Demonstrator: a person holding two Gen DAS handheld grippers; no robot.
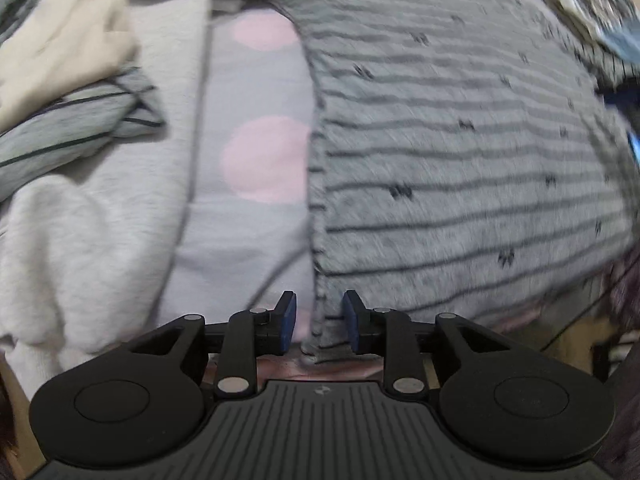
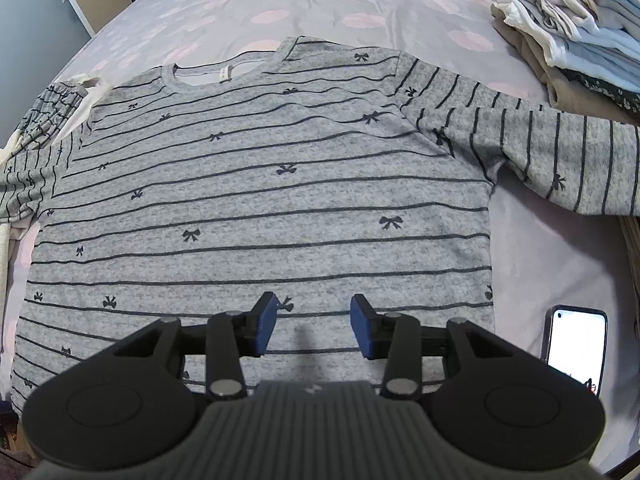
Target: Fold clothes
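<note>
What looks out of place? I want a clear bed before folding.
A phone lies screen-lit on the sheet beside the shirt's hem corner; the far sleeve is bunched over other clothes.

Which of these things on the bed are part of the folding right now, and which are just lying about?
Part of the job:
- striped sweater, spread flat
- left gripper, open at the sweater's side edge
- right gripper, open over its hem

Just lying about:
- phone, screen lit
- stack of folded clothes
- loose clothes
- spotted bedsheet
</note>
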